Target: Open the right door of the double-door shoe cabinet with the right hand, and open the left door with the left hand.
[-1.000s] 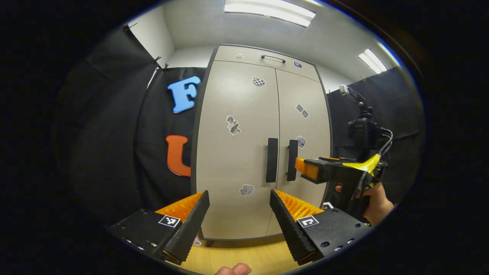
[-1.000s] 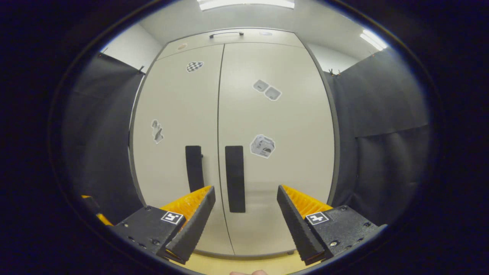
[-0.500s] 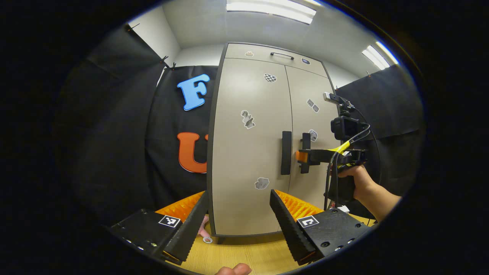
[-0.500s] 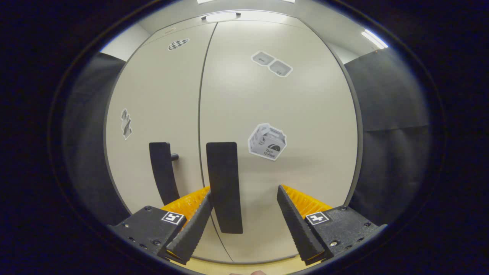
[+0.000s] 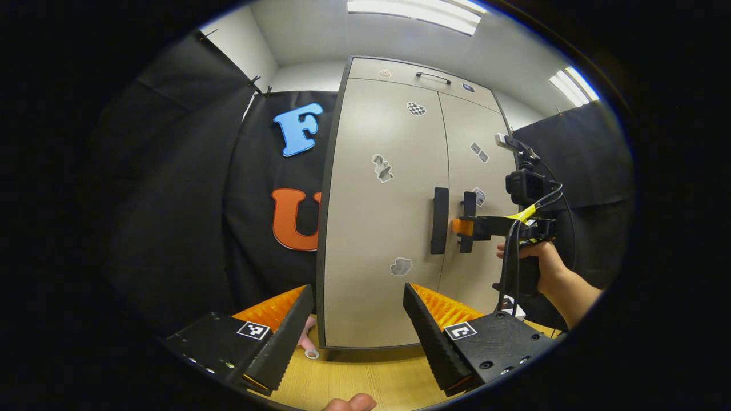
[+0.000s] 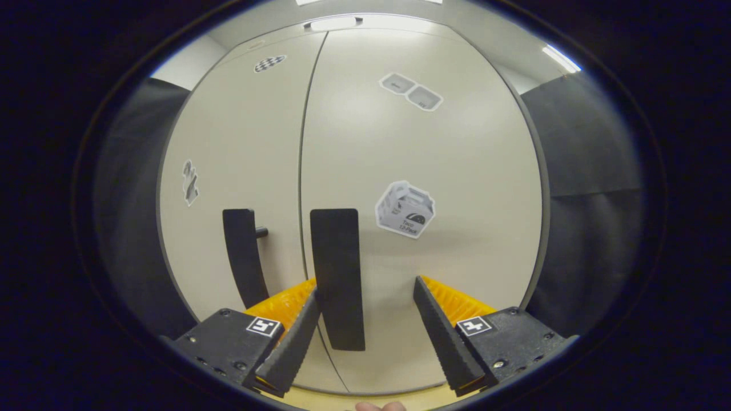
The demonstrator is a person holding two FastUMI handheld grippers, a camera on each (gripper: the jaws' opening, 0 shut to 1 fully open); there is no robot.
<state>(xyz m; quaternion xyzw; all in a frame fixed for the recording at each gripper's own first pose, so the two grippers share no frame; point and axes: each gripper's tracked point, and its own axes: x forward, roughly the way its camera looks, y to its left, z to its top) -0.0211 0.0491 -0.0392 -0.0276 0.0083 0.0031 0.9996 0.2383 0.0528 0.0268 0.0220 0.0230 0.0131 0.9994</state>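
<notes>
While both flat doors sit closed, the right gripper (image 6: 365, 299) gapes around the slab-shaped right handle (image 6: 338, 274). The left gripper (image 5: 357, 308), ridged fingers spread, hangs back from the cabinet (image 5: 382, 228).

- Both views are bright and evenly lit by long ceiling light panels (image 5: 414, 8), one overhead and another (image 5: 573, 87) toward the right.
- The pale cabinet doors (image 6: 422, 188) carry a soft sheen, brightest near the top where a ceiling light reflects.
- Shadows are faint; a thin dark one sits under the cabinet on the wooden floor (image 5: 365, 377).
- Fisheye distortion bows the cabinet's straight edges outward, strongly in the right gripper view.
- Focus is sharp at the centre; detail softens and darkens toward the round edge.
</notes>
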